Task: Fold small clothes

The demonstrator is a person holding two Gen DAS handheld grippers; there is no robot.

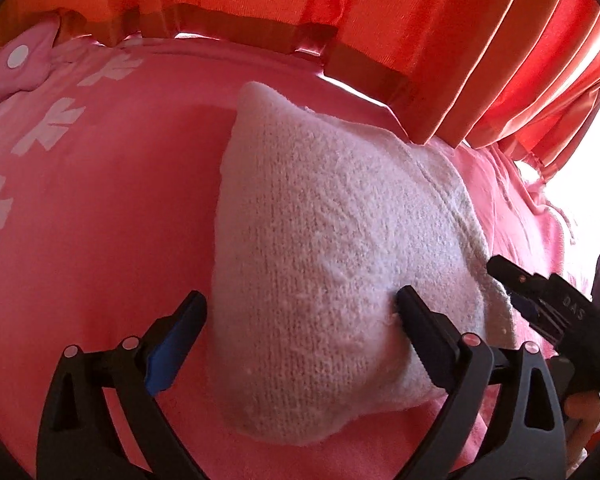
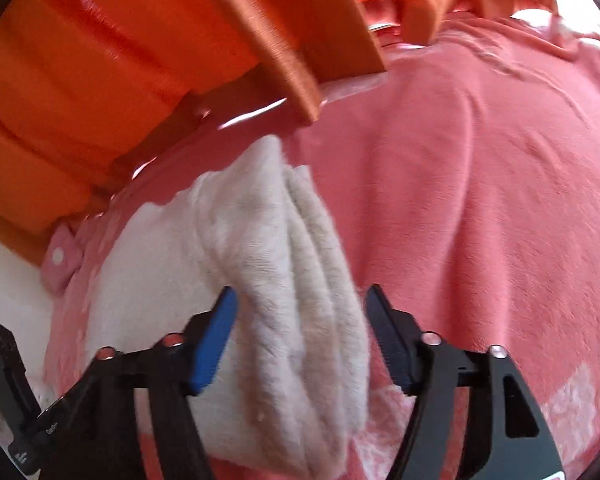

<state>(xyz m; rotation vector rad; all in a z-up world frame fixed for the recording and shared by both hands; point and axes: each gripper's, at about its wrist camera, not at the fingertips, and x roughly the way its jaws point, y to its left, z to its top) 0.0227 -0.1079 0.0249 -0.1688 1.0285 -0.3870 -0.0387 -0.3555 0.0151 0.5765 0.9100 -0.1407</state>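
Fingers spread wide on both my grippers, nothing pinched: the left gripper (image 1: 302, 312) straddles the near edge of the folded white knit garment (image 1: 332, 248), one fingertip (image 1: 410, 300) touching its wool, the other on the blanket just beside it. My right gripper (image 2: 300, 308) brackets the garment's layered edge (image 2: 300, 280) with a clear gap at each pad, so the wool lies loose between them, resting under its own weight.

The garment sits folded into a compact stack on the pink blanket (image 1: 100, 220), near the blanket's far edge, below the orange curtain (image 1: 420, 20). A pink pillow with a white dot (image 1: 20, 64) lies well apart from the garment, at the blanket's far left corner. I judge the fold finished or close to it, and my grippers spread to let the stack settle flat rather than drag it out of shape.

No basket, box or other container shows in either view, so where the folded piece goes next I cannot tell.
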